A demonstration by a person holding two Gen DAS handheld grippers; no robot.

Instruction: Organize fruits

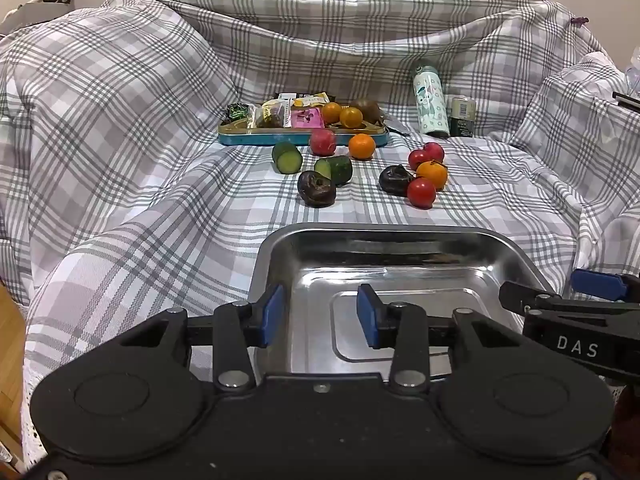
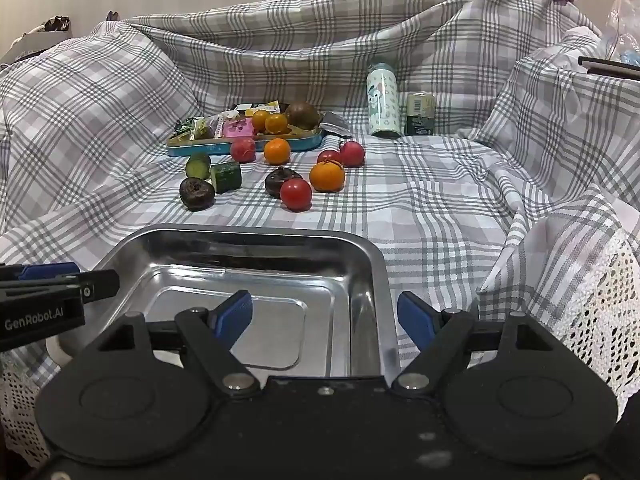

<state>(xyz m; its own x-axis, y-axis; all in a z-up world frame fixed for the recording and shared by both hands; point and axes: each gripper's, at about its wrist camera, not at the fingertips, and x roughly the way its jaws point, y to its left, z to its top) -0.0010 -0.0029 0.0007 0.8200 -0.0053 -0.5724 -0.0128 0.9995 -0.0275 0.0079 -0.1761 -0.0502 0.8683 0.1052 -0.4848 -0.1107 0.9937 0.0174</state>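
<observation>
Currently, left wrist view: left gripper point(image 1: 320, 314) parted, empty, over steel tray point(image 1: 276, 248); fruits point(image 1: 362, 146) loose on cloth at 12 o'clock.

Right wrist view: right gripper point(image 2: 325, 316) wide open, empty, astride tray's right wall; fruits at 11 o'clock.

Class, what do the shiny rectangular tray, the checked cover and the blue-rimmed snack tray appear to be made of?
Shiny rectangular tray: probably stainless steel, polished; it mirrors its surroundings.
Checked cover: woven fabric, matte; it folds and creases.
Blue-rimmed snack tray: likely painted tin, glossy rim, though the look leaves it open.
</observation>
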